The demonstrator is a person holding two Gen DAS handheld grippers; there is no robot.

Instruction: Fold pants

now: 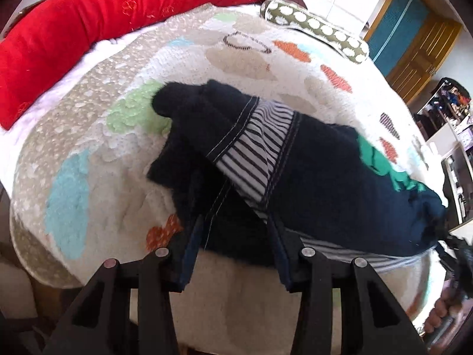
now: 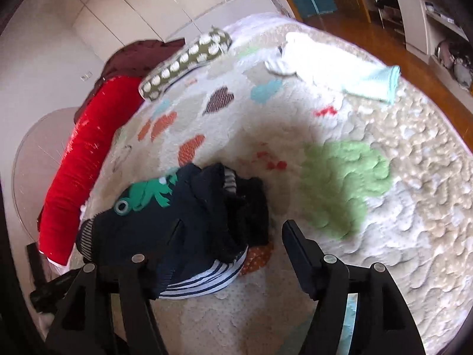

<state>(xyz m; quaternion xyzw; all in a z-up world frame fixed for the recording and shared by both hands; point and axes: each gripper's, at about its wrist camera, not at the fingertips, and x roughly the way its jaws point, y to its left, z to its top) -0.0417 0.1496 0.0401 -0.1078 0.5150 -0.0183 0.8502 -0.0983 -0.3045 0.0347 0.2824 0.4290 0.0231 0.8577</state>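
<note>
Small dark navy pants (image 1: 310,183) with a striped lining and a green frog patch (image 1: 381,159) lie bunched on the quilted bed cover. My left gripper (image 1: 236,236) is open, its fingers (image 1: 189,254) reaching under and around the pants' near edge. In the right wrist view the pants (image 2: 183,222) sit low left, frog patch (image 2: 147,192) on top. My right gripper (image 2: 230,251) is open; its left finger is partly hidden behind the pants, its right finger (image 2: 298,248) stands free over the cover.
A red bolster (image 1: 88,29) and a dotted olive cushion (image 1: 316,26) lie at the bed's far side. White and mint folded clothes (image 2: 334,68) lie at the far end of the quilt (image 2: 384,207). Wooden floor and shelves lie beyond.
</note>
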